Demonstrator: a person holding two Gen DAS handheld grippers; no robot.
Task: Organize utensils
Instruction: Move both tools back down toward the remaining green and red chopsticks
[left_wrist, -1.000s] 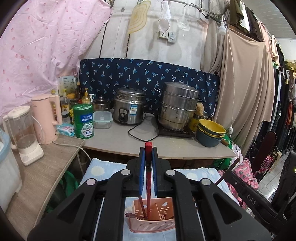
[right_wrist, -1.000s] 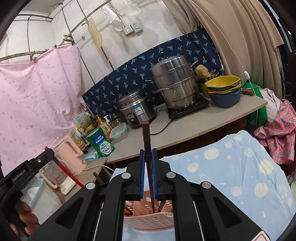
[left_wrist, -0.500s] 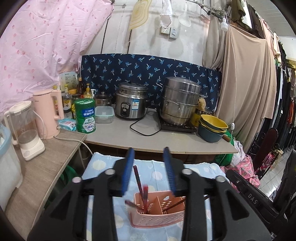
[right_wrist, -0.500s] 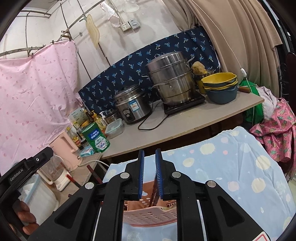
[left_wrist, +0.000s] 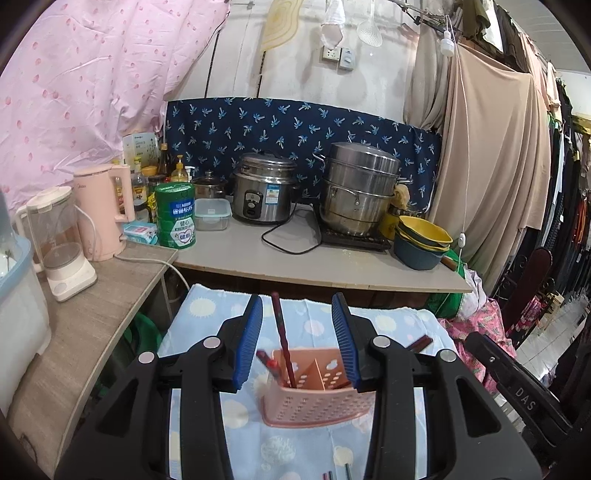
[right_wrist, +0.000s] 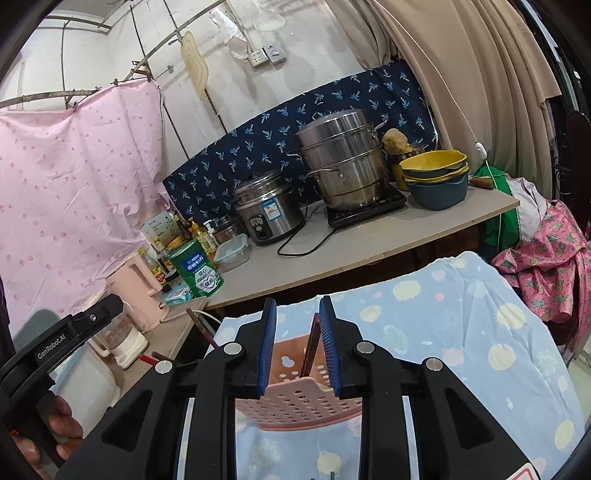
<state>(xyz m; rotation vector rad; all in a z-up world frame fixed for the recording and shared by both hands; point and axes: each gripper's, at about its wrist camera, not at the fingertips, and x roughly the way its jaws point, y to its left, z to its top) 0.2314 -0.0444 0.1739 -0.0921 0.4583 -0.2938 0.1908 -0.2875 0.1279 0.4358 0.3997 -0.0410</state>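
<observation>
A pink perforated utensil basket (left_wrist: 317, 402) stands on the blue spotted cloth (left_wrist: 207, 306). Dark red chopsticks (left_wrist: 282, 347) lean upright in its left compartment. My left gripper (left_wrist: 297, 321) is open and empty above the basket, jaws wide to either side of the chopsticks. In the right wrist view the basket (right_wrist: 299, 402) sits under my right gripper (right_wrist: 297, 325), which is open. A dark chopstick (right_wrist: 312, 347) stands in the basket between its fingers, free of both pads.
A counter (left_wrist: 332, 266) behind holds a rice cooker (left_wrist: 264, 192), steamer pot (left_wrist: 358, 188), stacked bowls (left_wrist: 423, 240) and a green tin (left_wrist: 175, 214). A side shelf (left_wrist: 74, 314) on the left carries a blender and pink kettle. Loose chopsticks (left_wrist: 419, 343) lie on the cloth at right.
Both grippers held a chopstick over the basket a second ago. Both have opened and the chopsticks have dropped into the basket. The left jaws have spread widest.
</observation>
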